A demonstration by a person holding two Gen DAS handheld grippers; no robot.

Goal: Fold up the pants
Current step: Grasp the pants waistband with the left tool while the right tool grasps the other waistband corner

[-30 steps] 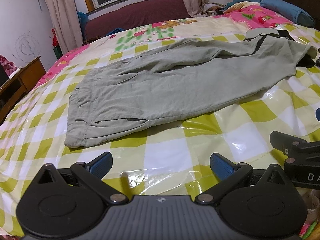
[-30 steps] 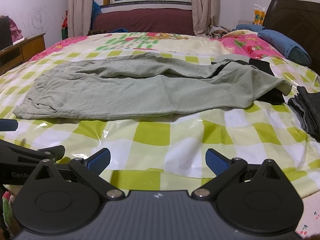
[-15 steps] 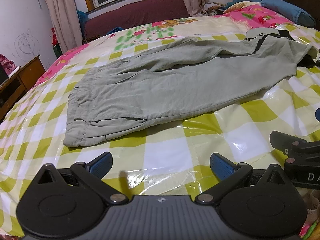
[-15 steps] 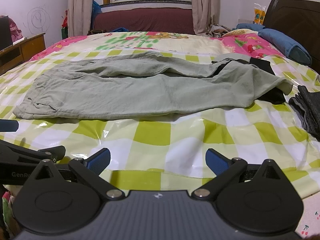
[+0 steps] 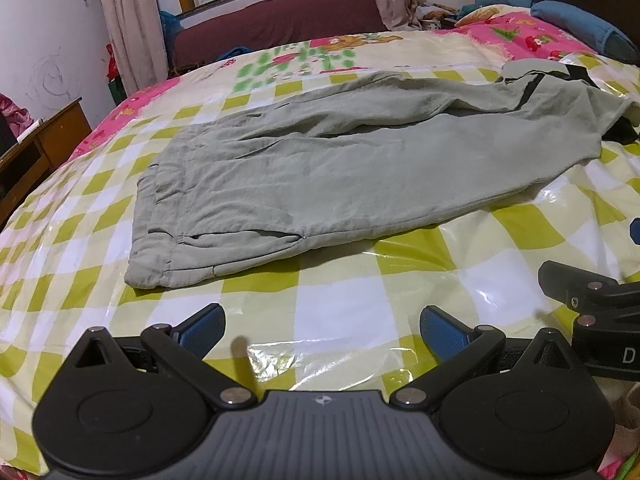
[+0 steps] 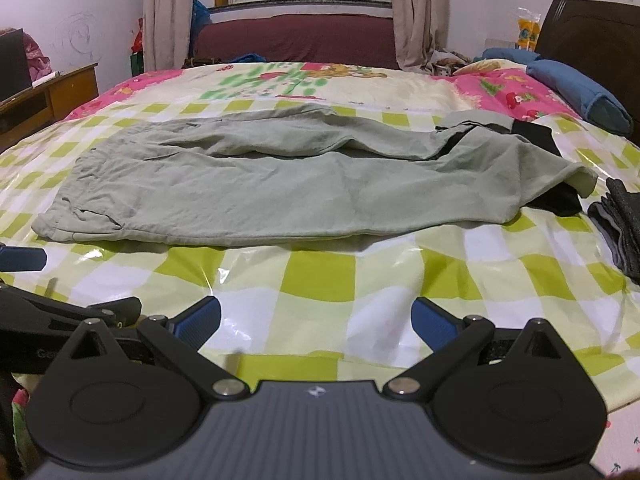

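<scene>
The pale grey-green cotton pants (image 5: 340, 168) (image 6: 280, 188) lie flat on the bed, on a glossy clear plastic sheet over a yellow-green and white checked cover (image 5: 340, 292) (image 6: 320, 280). Their long axis runs from left to right across both views: the waistband is at the left end and the leg ends point to the right. The legs lie one partly over the other, and the cloth looks soft and a little wrinkled, with a pocket opening near the waistband. At the leg ends a black cloth piece (image 6: 560, 200) shows from under the pants. A folded dark grey garment (image 6: 620, 228) lies just beside the leg ends, at the right edge. The left gripper (image 5: 322, 328) hovers over the checked cover near the front edge of the bed, its blue-padded fingers (image 5: 202, 328) spread wide and holding nothing. The right gripper (image 6: 316, 322) hovers beside it, its fingers (image 6: 434, 322) also spread apart and empty. Both are apart from the pants.
</scene>
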